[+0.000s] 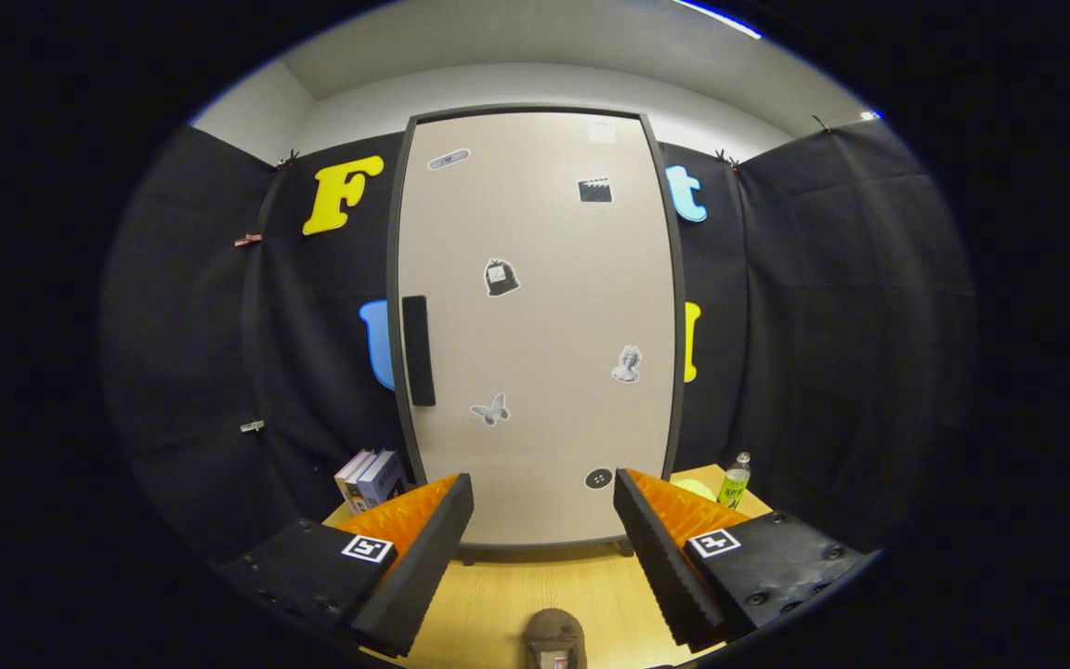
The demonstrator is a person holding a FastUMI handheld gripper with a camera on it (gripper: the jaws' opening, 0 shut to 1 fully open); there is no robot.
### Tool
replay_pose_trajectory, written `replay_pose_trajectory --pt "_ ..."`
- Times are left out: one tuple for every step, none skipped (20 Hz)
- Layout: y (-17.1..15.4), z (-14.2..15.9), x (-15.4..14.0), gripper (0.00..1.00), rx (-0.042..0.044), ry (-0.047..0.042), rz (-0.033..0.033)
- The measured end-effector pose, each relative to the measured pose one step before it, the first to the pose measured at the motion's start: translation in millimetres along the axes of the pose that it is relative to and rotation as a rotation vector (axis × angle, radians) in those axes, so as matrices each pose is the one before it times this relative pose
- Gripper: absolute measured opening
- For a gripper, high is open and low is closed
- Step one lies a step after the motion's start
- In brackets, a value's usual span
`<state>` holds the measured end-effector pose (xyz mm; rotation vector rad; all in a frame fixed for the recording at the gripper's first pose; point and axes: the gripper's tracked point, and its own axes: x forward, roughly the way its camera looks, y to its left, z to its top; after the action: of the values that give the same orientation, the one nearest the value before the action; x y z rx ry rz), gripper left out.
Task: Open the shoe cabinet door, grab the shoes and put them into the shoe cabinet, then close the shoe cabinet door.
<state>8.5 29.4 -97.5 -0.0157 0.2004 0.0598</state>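
While shut, tall beige shoe cabinet with black handle on pale wooden table; gripper fingers spread wide, holding nothing; books and green bottle alongside.

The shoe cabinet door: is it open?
No, the shoe cabinet door sits flush in its frame, beyond the open hand-held gripper.

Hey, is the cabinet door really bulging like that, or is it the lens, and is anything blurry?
Gripper view: fisheye distortion bows the beige sticker-covered cabinet door's edges outward; door and open gripper fingers look sharp; lighting even, no glare on the door.
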Motion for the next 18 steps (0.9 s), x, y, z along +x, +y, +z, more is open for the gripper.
replay_pose_trajectory --pt "9.20 -2.87 7.54 0.99 -0.00073 0.00956 0.01529" --pt "10.80 -0.59 8.14 0.99 -0.00136 0.00399 0.01796" --pt "11.22 2.04 10.14 0.99 -0.00351 -0.00390 0.01839" --pt "12.26 2.65 9.18 0.99 -0.00789 -0.00545 0.01817" --pt "10.84 2.51 10.72 0.99 -0.00899 -0.00575 0.01488" --pt "11.04 3.04 11.19 0.99 -0.00703 -0.00649 0.01180" --pt "10.09 3.21 11.06 0.99 -0.00349 -0.00564 0.01089" --pt "9.17 3.52 10.76 0.99 -0.00111 -0.00769 0.00730" --pt "8.22 3.33 10.03 0.99 0.00029 -0.00684 0.00727" --pt "6.33 2.20 11.01 0.99 -0.00057 -0.00703 0.00209" --pt "4.95 1.43 10.66 0.99 0.00005 -0.00584 -0.00039" --pt "4.32 1.11 9.89 0.98 0.00054 -0.00353 -0.00505" --pt "2.17 0.26 10.09 0.98 0.00268 -0.00127 -0.00768" --pt "1.27 0.39 9.44 0.98 0.00129 -0.00048 -0.01051" --pt "0.53 0.44 8.18 0.98 0.00110 0.00096 -0.01043" --pt "0.77 0.95 8.16 0.98 0.00208 -0.00278 -0.01076" --pt "1.05 1.23 6.51 0.98 0.00257 -0.00252 -0.00619" --pt "0.35 1.36 6.20 0.98 0.00056 -0.00255 -0.00735"
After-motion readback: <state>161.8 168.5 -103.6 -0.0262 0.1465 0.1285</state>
